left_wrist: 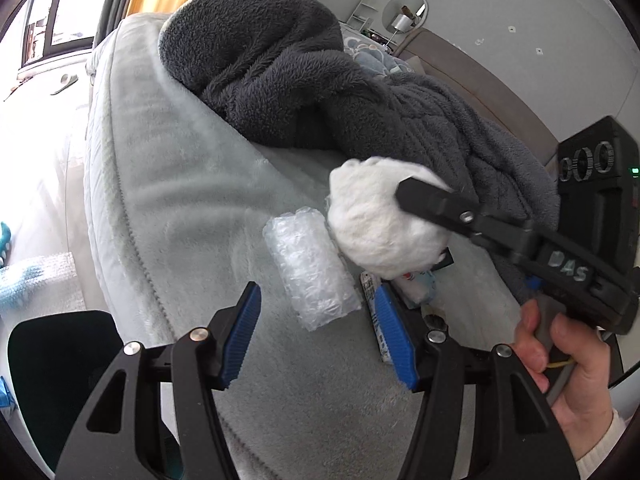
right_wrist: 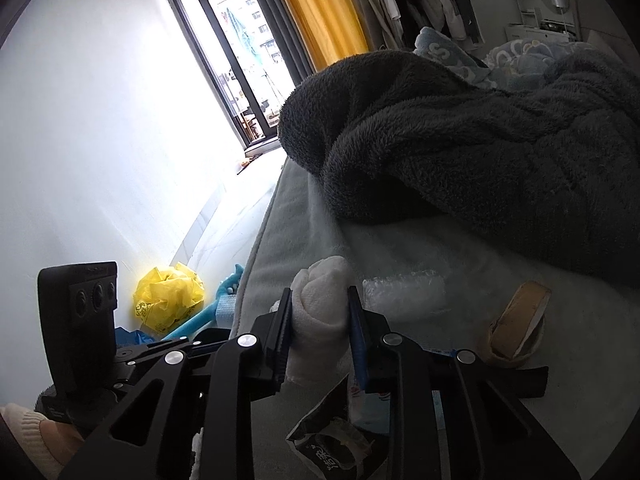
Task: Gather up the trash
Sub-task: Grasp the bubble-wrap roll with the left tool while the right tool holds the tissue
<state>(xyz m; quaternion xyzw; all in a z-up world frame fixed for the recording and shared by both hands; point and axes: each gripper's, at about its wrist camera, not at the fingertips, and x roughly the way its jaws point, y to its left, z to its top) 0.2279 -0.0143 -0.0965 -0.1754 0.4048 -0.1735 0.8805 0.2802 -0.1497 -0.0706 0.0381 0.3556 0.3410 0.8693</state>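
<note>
Right gripper (right_wrist: 320, 330) clenched on a white crumpled tissue wad (right_wrist: 320, 308), blue-padded fingers (right_wrist: 357, 344) pressing both its sides, wad bulging out past the fingertips. Same wad (left_wrist: 378, 220) seen from the left camera, lifted clear of the bed (left_wrist: 180, 200) with the right gripper (left_wrist: 424, 224) across it. Left gripper (left_wrist: 318, 336) released, fingers (left_wrist: 242, 332) spread wide, nothing between them. Just ahead of those fingertips, a roll of bubble wrap (left_wrist: 312, 268) lying on the pale fleece cover. Beside the left gripper's right finger, printed wrappers (left_wrist: 412, 284) partly hidden beneath the wad. Beyond the right fingertips, to their right, a tape roll (right_wrist: 516, 328) on the bed; under the fingers, a dark snack packet (right_wrist: 336, 440). Farther ahead, a heaped grey blanket (left_wrist: 280, 68). Left of the right gripper, down on the floor, a yellow bag (right_wrist: 168, 296).
</note>
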